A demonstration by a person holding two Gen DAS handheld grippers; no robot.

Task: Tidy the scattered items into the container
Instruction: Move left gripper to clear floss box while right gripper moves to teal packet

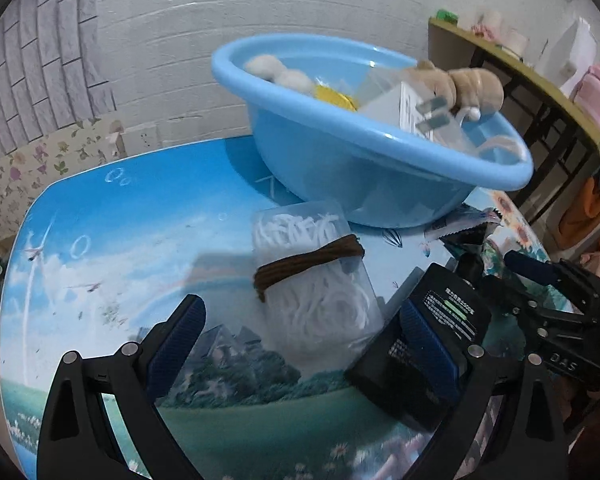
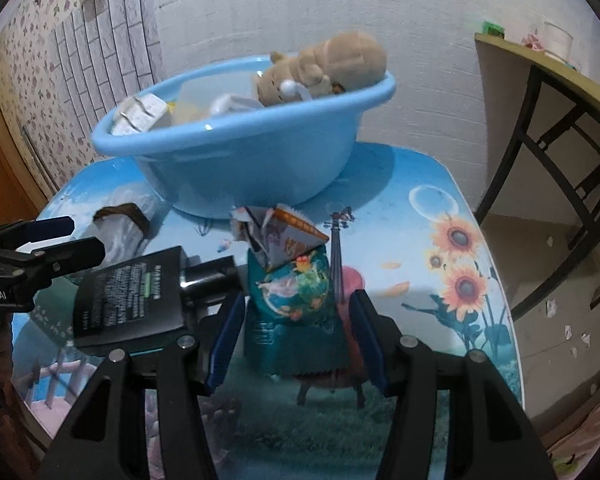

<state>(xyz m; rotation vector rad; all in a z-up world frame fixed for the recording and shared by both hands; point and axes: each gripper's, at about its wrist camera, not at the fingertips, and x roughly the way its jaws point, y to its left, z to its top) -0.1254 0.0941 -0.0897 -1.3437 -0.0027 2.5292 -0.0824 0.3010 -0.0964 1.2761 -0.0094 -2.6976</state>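
Observation:
A clear bag of white cord [image 1: 312, 292] bound with brown string lies on the picture-printed table [image 1: 120, 240], between the wide-apart fingers of my left gripper [image 1: 304, 338], which is open and clear of it. A black box [image 1: 440, 320] lies against its right finger. In the right wrist view a teal snack packet [image 2: 296, 300] with a torn orange top sits between the fingers of my right gripper [image 2: 298, 340], which is open, with a gap at the right pad. The blue basin [image 2: 240, 140] behind holds a plush toy [image 2: 328, 68] and other items.
The basin [image 1: 360, 132] stands at the back of the table, close to the white wall. A wooden side table [image 2: 540, 80] on a black frame stands to the right, with a pink bottle [image 1: 596, 88] on it. The black box [image 2: 128, 296] lies left of the packet.

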